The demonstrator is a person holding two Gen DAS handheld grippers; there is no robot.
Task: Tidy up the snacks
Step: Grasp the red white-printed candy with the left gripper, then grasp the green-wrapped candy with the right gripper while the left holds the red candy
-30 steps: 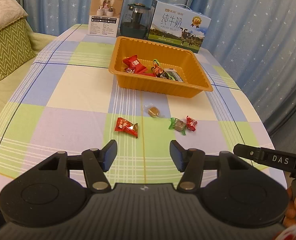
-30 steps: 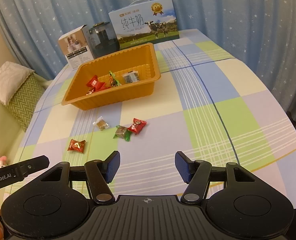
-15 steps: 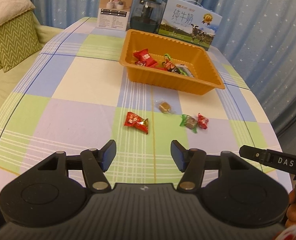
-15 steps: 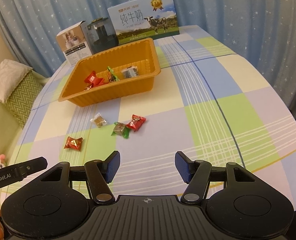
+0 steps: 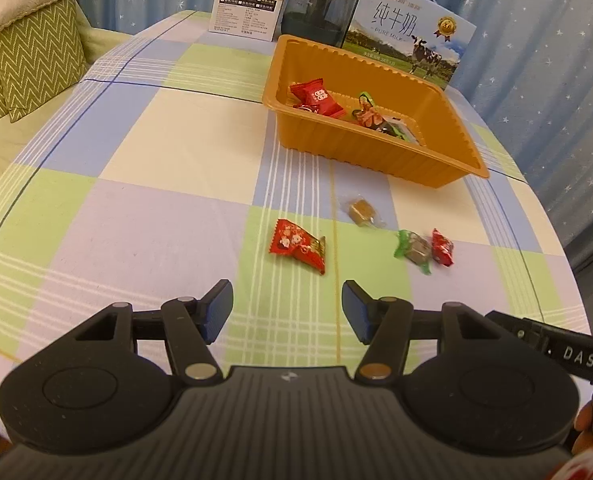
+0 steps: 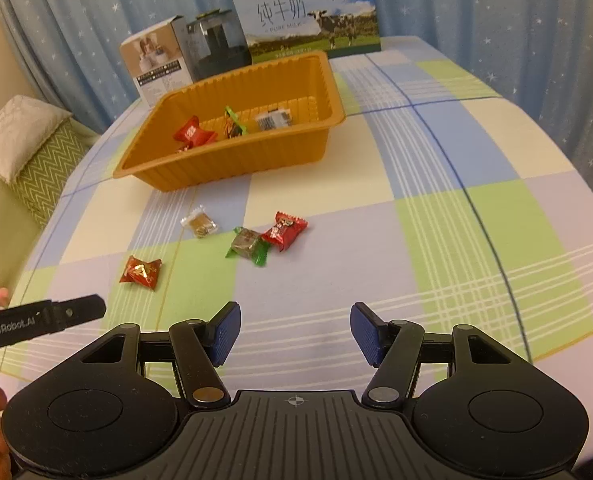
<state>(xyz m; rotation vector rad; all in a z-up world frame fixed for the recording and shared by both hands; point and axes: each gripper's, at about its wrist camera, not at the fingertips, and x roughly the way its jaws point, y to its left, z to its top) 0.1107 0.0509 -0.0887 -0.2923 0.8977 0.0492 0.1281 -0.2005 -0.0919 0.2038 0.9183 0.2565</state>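
Snacks: four wrapped candies (image 5: 297, 245) lie loose on the table (image 5: 156, 208) before the orange tray (image 5: 376, 156), which holds others. Left gripper (image 5: 287, 312) and right gripper (image 6: 295, 333) hover, fingers apart, empty.

A home living room: checked tablecloth (image 5: 168, 208), star-print curtains (image 6: 476, 8) (drawn shut), sofa cushions (image 5: 32, 56) alongside.

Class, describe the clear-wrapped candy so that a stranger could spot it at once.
Start at the orange tray. Four candies lie loose on the cloth in front of it; the nearest to the tray is the clear-wrapped candy. It alone shows a brown block through see-through wrap; the others are red or green.
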